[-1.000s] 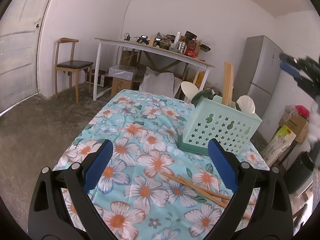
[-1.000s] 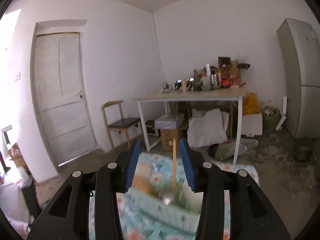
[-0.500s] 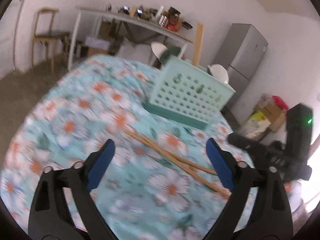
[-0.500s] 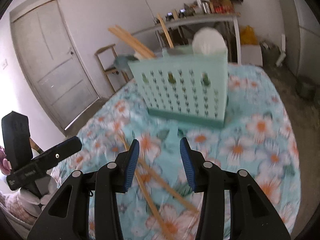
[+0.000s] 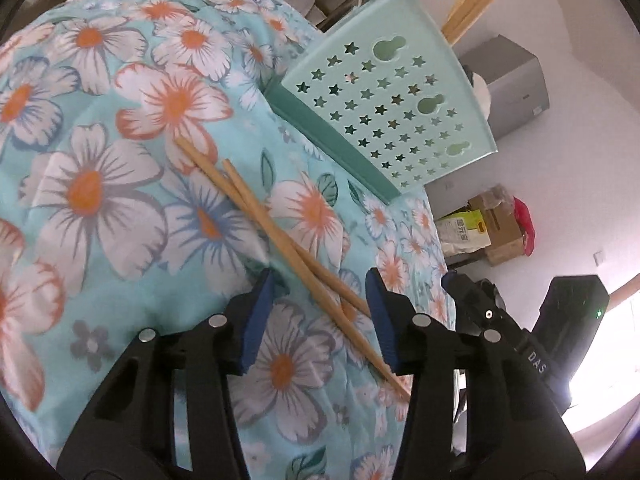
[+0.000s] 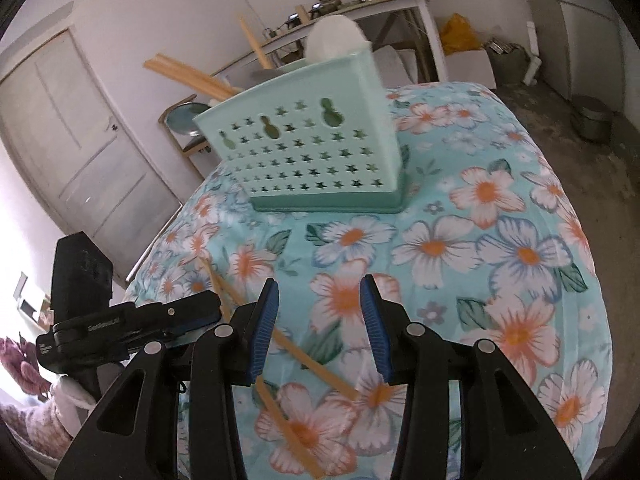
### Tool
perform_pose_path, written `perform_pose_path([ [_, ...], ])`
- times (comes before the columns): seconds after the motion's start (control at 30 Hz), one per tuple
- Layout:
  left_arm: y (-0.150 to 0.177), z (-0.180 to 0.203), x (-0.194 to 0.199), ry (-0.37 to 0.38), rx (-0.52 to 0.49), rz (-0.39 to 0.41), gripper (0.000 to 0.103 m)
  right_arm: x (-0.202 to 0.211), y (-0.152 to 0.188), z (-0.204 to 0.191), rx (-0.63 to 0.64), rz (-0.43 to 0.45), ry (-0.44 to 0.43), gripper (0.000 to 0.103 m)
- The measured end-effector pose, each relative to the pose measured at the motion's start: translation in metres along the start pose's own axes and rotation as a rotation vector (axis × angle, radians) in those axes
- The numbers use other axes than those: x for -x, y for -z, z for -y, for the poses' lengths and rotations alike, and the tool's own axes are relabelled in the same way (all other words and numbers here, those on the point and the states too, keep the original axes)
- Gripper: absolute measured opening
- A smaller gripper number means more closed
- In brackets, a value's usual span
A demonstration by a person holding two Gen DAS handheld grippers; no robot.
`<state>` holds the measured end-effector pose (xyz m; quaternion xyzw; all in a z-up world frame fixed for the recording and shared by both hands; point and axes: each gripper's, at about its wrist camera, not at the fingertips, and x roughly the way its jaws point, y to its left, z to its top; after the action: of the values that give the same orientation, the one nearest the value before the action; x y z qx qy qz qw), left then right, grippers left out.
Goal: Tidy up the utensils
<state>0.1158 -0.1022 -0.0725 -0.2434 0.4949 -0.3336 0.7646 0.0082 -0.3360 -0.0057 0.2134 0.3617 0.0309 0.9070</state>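
Chopsticks [image 5: 288,240], two long pale wooden sticks, lie loose on the floral turquoise cloth that covers the counter [image 5: 100,208], crossed over each other in a shallow X. In the left wrist view their long axis runs diagonally from the counter's middle toward its near right edge, and the crossing sits just ahead of and between the tips of the left gripper [image 5: 320,280], with the lower stretch of both sticks passing through the gap. Those jaws are closing; the blue pads are apart and press on neither stick yet. So the pair lies straight ahead of the left jaws and roughly along their pointing line, not square across it, which I judge makes pinching both sticks together awkward.

The right gripper [image 6: 318,286] hangs over the same pair from the other side. Its jaws stand partly apart with nothing clamped; one stick shows in the gap below them, the other off beside the left jaw. The left hand looks the nearer to a grasp.

Beyond the chopsticks, toward the counter's far edge, stands one mint-green plastic holder with star-shaped holes [image 6: 308,152]. At least three wooden sticks, a white spoon and a dark green one rise from it.
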Motion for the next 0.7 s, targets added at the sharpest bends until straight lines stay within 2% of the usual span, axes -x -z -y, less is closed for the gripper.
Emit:
perform_pose_path([
  [0.17, -0.005, 0.003, -0.010, -0.023, 0.010, 0.000, 0.037, 0.000, 0.000, 0.008, -0.029, 0.007, -0.006, 0.042],
  [0.33, -0.009, -0.005, -0.011, -0.045, 0.043, 0.010, 0.017, 0.001, 0.001, 0.015, -0.043, 0.013, -0.012, 0.042],
  [0.4, -0.010, -0.008, -0.011, -0.040, 0.044, 0.007, 0.015, 0.001, 0.001, 0.018, -0.051, 0.014, -0.008, 0.042],
  [0.7, 0.004, 0.005, 0.009, -0.113, -0.109, 0.049, 0.017, 0.008, 0.000, 0.017, -0.047, 0.025, -0.008, 0.042],
])
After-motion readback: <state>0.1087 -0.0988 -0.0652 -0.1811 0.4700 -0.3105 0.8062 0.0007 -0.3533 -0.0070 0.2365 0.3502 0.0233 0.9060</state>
